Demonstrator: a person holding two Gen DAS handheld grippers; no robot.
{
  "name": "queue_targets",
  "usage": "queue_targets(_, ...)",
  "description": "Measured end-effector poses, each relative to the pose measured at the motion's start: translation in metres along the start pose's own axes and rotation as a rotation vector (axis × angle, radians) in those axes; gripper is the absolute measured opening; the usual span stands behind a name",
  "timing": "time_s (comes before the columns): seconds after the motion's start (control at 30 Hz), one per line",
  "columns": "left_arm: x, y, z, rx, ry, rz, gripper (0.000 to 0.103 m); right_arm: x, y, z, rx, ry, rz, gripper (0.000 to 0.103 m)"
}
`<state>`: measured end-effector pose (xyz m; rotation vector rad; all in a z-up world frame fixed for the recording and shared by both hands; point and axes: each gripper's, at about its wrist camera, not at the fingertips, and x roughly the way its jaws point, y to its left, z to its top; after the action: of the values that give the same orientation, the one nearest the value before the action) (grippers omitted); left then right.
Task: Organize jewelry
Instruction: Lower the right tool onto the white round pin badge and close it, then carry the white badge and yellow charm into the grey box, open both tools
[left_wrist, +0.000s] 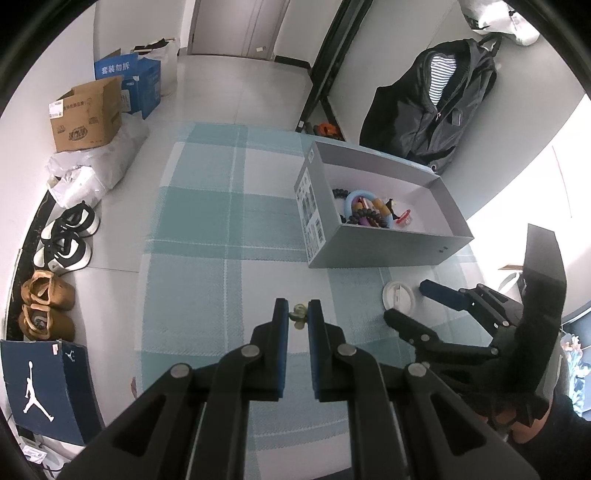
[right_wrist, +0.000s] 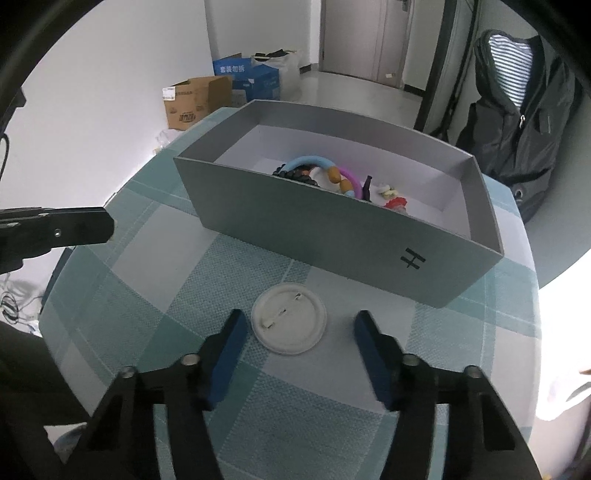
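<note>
My left gripper (left_wrist: 298, 314) is shut on a small olive-green trinket (left_wrist: 298, 314), held just above the teal checked tablecloth (left_wrist: 207, 229). A white round pin badge (right_wrist: 289, 318) lies face down on the cloth in front of the grey box (right_wrist: 332, 236). My right gripper (right_wrist: 300, 322) stands open around the badge, the left pad close to its edge and the right pad apart from it. In the left wrist view the right gripper (left_wrist: 406, 301) straddles the badge (left_wrist: 398, 297) beside the grey box (left_wrist: 388, 251). The box holds a blue ring (right_wrist: 310, 161), dark beads and a red piece (right_wrist: 396, 203).
Cardboard boxes (left_wrist: 86, 114) and several shoes (left_wrist: 66, 236) line the floor to the left, with a blue shoebox (left_wrist: 40, 387) nearer. A black jacket (left_wrist: 436, 103) hangs behind the table. One finger of my left gripper (right_wrist: 85, 225) juts in over the table's left edge.
</note>
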<state>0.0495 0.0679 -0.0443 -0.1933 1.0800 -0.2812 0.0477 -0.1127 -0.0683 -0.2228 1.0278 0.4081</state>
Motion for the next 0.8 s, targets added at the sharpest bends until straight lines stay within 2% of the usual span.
queue_targets(0.03, 0.000, 0.000, 0.000, 0.003, 0.001, 0.000, 0.006, -0.001, 0.000, 0.000, -0.004, -0.002, -0.001, 0.042)
queue_targets(0.07, 0.000, -0.001, 0.000, 0.006, 0.001, 0.002, 0.006, -0.001, 0.000, 0.002, -0.007, -0.003, -0.002, 0.040)
queue_targets(0.43, 0.002, -0.001, 0.000, 0.010, -0.001, 0.016, 0.006, 0.000, -0.003, 0.006, 0.023, 0.003, 0.019, 0.040)
queue_targets(0.8, 0.000, -0.011, 0.005, 0.017, -0.033, 0.015, 0.006, -0.028, -0.037, 0.003, 0.175, -0.045, 0.132, 0.040)
